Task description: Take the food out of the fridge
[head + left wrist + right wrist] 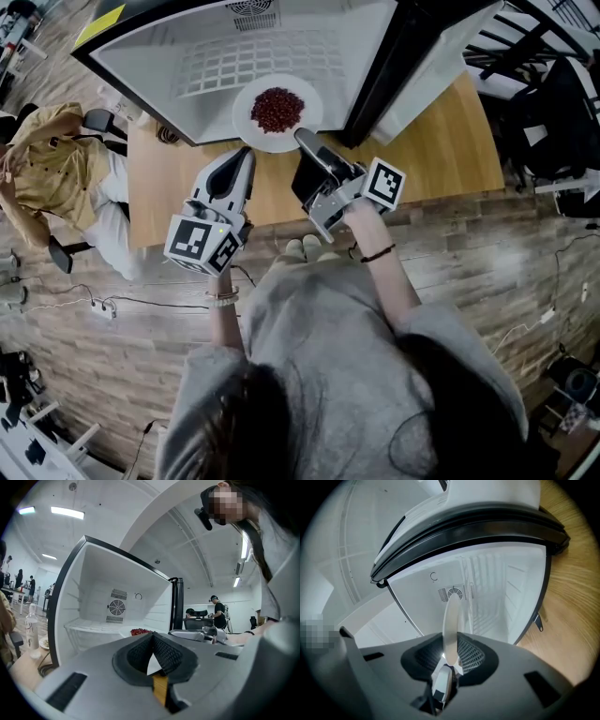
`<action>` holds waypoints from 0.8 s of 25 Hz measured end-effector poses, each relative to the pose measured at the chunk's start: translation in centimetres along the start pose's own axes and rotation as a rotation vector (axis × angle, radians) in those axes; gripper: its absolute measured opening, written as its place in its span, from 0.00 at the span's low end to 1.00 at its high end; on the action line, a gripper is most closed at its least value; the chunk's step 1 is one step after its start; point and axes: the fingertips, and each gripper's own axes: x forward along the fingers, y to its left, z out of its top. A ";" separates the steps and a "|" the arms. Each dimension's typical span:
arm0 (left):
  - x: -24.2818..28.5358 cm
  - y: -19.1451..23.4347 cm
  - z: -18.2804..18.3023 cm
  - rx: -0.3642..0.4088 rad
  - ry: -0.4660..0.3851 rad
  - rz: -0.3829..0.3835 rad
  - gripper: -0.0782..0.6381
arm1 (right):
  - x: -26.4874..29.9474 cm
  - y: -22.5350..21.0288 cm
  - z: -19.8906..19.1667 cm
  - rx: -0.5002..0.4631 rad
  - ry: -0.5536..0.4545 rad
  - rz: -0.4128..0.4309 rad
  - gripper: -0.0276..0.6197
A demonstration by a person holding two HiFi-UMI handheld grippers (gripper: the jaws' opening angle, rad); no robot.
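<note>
A white plate (246, 127) heaped with red food (277, 108) is at the mouth of the open white fridge (187, 56), over the wooden table (450, 150). My right gripper (305, 141) is shut on the plate's near rim. In the right gripper view the plate (451, 616) stands edge-on between the pads of that gripper (451, 644), with the fridge (497, 592) behind it. My left gripper (246, 157) is shut and holds nothing, just left of the plate. The left gripper view shows its closed tips (152, 638) and the red food (139, 632) beyond them.
The fridge door (412, 56) stands open at the right. A person in a tan jacket (47, 169) sits on a chair left of the table. Cables (103, 305) lie on the wooden floor. A clear bottle (32, 627) stands at the left, with people farther back.
</note>
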 end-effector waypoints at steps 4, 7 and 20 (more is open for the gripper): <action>-0.2 0.0 -0.3 -0.007 0.005 0.006 0.12 | -0.1 -0.1 -0.3 0.004 0.009 -0.003 0.17; -0.4 0.1 -0.3 -0.009 0.005 0.014 0.12 | -0.3 -0.3 -0.4 0.005 0.017 -0.006 0.17; -1.5 -0.9 -0.4 -0.012 0.002 0.040 0.12 | -1.5 -0.3 -1.6 0.022 0.040 -0.019 0.17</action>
